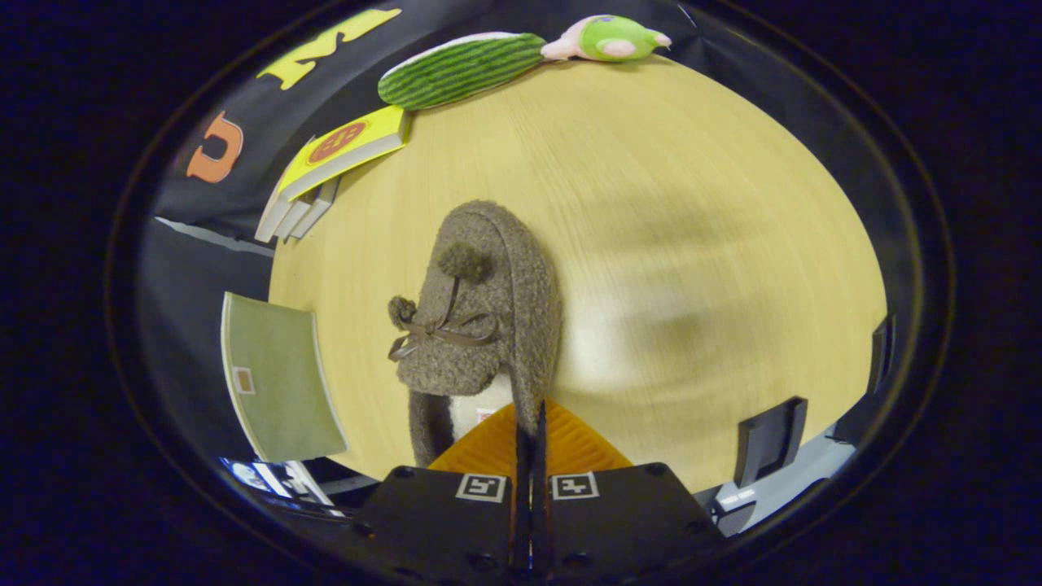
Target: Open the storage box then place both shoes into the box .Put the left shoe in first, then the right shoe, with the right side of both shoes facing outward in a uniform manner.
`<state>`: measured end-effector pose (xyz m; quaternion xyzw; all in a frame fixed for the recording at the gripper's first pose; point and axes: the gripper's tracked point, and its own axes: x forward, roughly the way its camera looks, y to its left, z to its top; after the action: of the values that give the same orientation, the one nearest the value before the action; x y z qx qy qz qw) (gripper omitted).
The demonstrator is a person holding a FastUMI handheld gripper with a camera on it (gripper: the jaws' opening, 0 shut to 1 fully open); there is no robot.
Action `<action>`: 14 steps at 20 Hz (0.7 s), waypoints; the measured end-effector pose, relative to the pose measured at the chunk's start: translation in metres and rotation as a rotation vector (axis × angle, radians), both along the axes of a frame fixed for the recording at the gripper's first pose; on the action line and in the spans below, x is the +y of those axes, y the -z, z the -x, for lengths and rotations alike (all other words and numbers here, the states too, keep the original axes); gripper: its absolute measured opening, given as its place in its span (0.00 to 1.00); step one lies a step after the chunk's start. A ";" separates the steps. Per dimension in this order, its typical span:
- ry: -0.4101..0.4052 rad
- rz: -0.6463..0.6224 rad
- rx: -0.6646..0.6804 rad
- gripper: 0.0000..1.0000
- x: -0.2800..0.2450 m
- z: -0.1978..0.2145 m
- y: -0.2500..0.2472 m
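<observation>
Hand-held gripper (529, 423) is pinching the heel rim of a fuzzy brown shoe (480, 317), its two fingers pressed almost together on the thin collar with no gap showing between them. That slipper-style shoe, with a pompom and a small bow on top, is hanging just ahead of the fingers, toe pointing away over the pale wooden desk (692, 203); whether it is lifted clear or dragging on the surface is hard to tell.

Judging by this, the shoe is being carried toward the storage box. Which shoe of the pair it is cannot be told. To do this step well, the grip should be staying firm on the collar, since the soft fabric could be slipping out, and the shoe should be turning so that its right side ends up facing outward.

A flat green panel (277, 378), well to the left of the shoe at the desk's edge, may be part of the box or its lid; nothing is visible inside it. Beyond the shoe, a stack of books (334, 163), a striped green plush (460, 69) and a green toy (615, 38) are lying at the desk's far side.
</observation>
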<state>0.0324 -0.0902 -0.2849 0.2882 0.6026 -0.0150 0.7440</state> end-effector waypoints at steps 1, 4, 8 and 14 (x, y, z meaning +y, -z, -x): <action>0.023 -0.044 0.004 0.07 0.007 0.001 -0.003; 0.034 -0.066 -0.020 0.07 0.018 0.010 -0.014; 0.025 -0.095 -0.081 0.06 0.041 0.015 -0.053; -0.008 -0.105 -0.240 0.06 0.083 0.005 -0.131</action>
<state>0.0270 -0.0071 -0.1544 0.3243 0.5103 0.0542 0.7947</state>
